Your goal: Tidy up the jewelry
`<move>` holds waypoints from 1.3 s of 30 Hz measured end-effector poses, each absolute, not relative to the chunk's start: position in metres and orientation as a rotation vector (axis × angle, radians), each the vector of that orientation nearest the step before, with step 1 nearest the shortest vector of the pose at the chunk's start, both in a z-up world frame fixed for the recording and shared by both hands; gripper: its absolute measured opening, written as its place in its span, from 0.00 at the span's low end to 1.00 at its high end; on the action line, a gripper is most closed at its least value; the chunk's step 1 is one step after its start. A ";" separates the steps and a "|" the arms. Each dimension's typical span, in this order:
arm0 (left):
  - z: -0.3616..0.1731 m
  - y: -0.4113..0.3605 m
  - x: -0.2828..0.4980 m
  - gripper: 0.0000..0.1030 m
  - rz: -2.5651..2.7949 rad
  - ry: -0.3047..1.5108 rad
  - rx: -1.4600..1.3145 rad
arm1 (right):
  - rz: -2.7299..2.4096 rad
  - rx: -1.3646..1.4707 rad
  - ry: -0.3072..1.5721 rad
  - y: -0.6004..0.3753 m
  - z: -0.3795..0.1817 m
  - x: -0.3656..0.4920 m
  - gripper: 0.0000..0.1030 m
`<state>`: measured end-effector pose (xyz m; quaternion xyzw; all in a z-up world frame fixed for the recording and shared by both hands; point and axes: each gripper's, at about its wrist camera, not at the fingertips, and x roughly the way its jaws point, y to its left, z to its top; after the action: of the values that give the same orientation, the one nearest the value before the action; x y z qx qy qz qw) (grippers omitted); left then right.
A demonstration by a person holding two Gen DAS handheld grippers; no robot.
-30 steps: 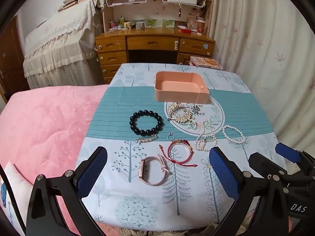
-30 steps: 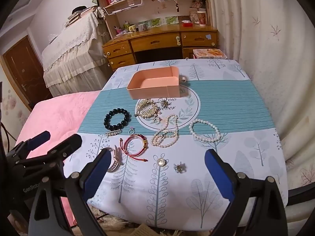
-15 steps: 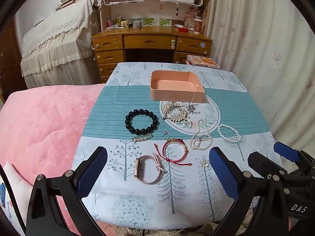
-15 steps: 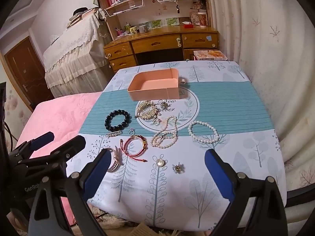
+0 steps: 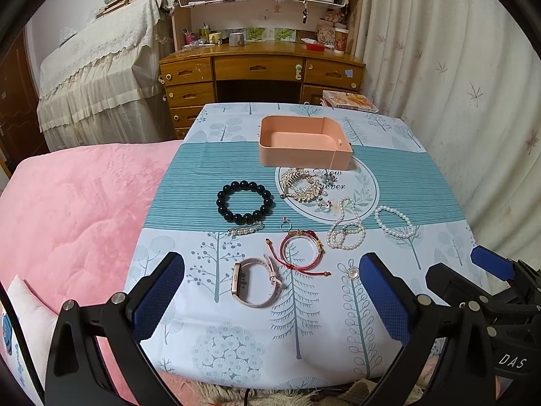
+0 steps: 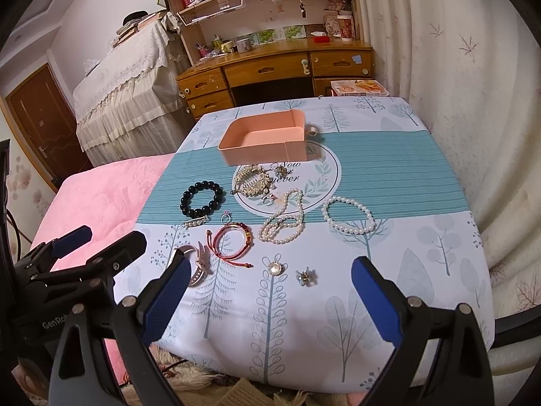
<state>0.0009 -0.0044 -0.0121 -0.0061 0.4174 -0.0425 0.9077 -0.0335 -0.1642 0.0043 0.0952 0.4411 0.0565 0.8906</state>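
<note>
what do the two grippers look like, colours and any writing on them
Both the left gripper and right gripper have black frames with silver screws and blue textured pads on the fingers. White lettering reads "DAS" on the right one, "GenRob" on the left.

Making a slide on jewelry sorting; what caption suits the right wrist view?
Open right gripper hovers over jewelry spread before an empty pink tray on the tree-print tablecloth.
</note>
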 end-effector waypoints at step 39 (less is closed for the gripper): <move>-0.016 -0.007 0.016 0.99 -0.065 0.888 -0.016 | 0.151 0.220 0.916 -0.167 -0.009 -0.019 0.92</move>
<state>0.0164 -0.0069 -0.0159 -0.0078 0.4296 -0.0316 0.9024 -0.0190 -0.1668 -0.0095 0.1057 0.4410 0.0728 0.8883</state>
